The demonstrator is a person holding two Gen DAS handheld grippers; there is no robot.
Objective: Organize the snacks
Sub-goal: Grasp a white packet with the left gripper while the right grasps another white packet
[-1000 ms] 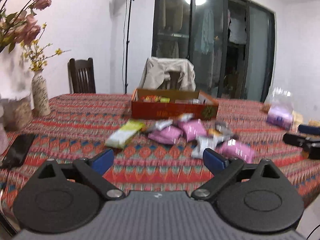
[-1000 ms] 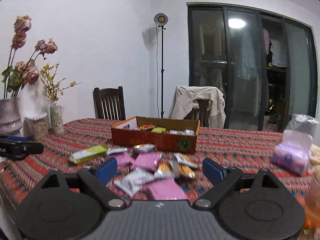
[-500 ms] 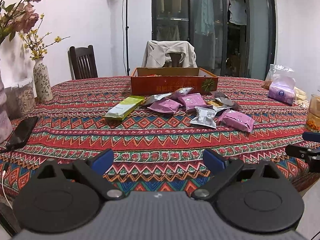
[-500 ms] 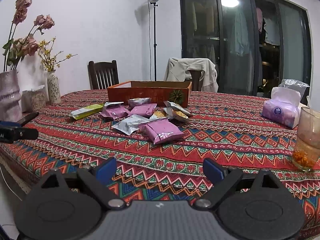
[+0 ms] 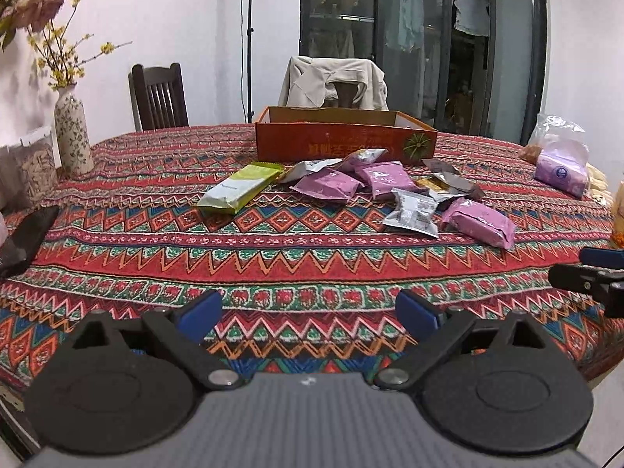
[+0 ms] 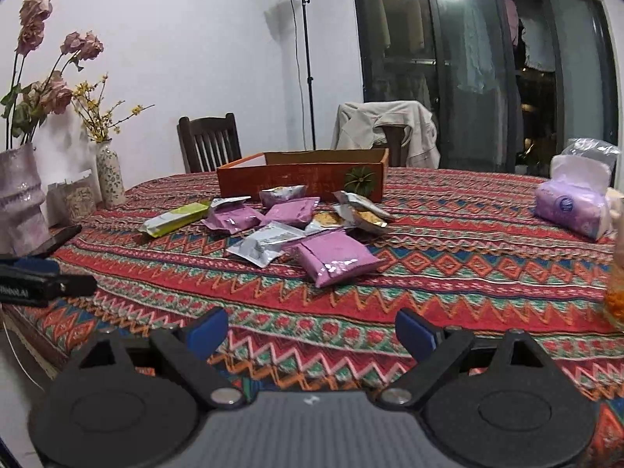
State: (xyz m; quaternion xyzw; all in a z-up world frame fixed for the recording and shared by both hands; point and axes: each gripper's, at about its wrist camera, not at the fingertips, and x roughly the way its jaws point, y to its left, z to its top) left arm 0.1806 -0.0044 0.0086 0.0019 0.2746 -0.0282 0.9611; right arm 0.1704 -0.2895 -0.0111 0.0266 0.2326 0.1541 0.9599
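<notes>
Several snack packets lie loose on the patterned tablecloth in front of an orange cardboard box. Among them are a green packet, pink packets and a silver packet. My left gripper hangs open over the table's near edge, well short of the packets, with nothing between its blue pads. My right gripper is open too, empty, near the front edge. Each gripper shows at the side of the other's view.
Flower vases and a dark phone stand at the left. A purple tissue pack and a glass sit at the right. Two chairs, one draped with a jacket, stand behind the table.
Both grippers have sunk toward the table and tipped downward, so the tabletop and packets fill more of each view. Both stay open and empty.
</notes>
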